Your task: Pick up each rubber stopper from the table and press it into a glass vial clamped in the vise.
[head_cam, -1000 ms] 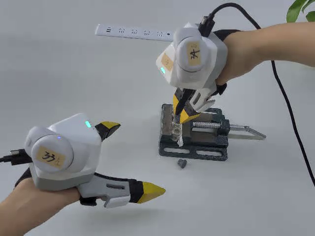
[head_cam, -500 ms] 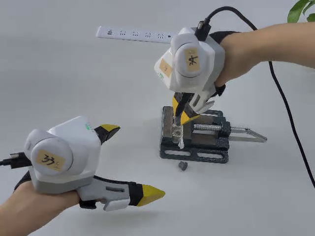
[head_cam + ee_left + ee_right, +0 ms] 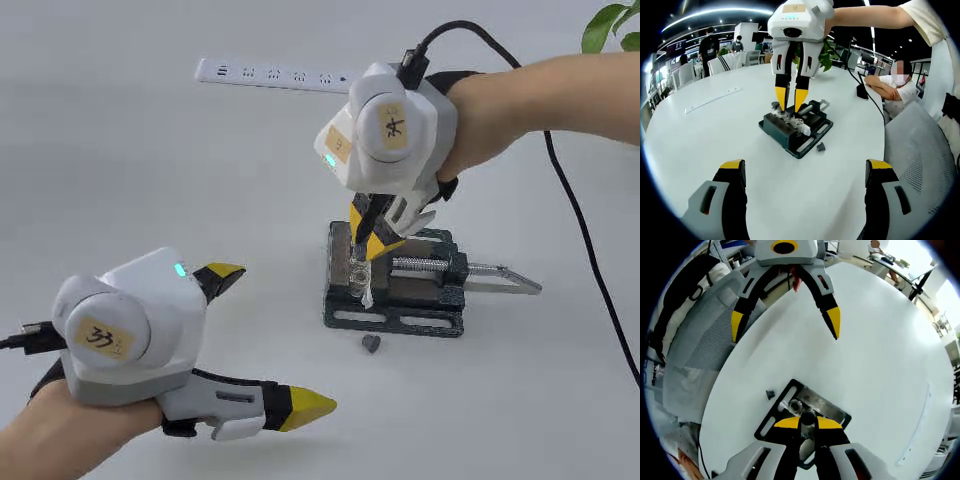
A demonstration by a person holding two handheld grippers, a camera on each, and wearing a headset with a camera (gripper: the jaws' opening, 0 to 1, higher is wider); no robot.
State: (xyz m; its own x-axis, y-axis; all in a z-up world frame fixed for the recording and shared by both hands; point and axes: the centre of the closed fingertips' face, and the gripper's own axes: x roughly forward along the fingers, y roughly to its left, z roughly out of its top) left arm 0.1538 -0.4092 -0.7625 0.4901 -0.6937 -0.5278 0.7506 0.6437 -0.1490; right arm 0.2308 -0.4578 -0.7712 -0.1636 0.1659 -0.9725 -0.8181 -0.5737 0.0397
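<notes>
**Stopper held over the clamped vial**

The right gripper [image 3: 368,245] hangs tips-down over the vise [image 3: 400,300], its jaws drawn in to a narrow gap. In the right gripper view a dark, round rubber stopper [image 3: 807,419] sits between the yellow tips and looks pinched there. It could instead be resting on the glass, and I cannot say which for certain. The steep, near-vertical pose makes sense, because a stopper goes in only if it is pushed straight down along the vial's axis.

The glass vial [image 3: 358,275] stands upright at the near end of the vise, directly under the tips. The clamp takes the downward push and keeps the vial from tipping, so no second grip is needed.

That probably explains the left gripper [image 3: 268,338]. It is low over the surface [image 3: 150,160] and well apart from the vise, with its jaws spread wide and nothing in them.

A spare stopper [image 3: 371,344] lies on the surface just in front of the vise base, within easy reach for another vial. A power strip [image 3: 270,73] lies far back, out of the way.
</notes>
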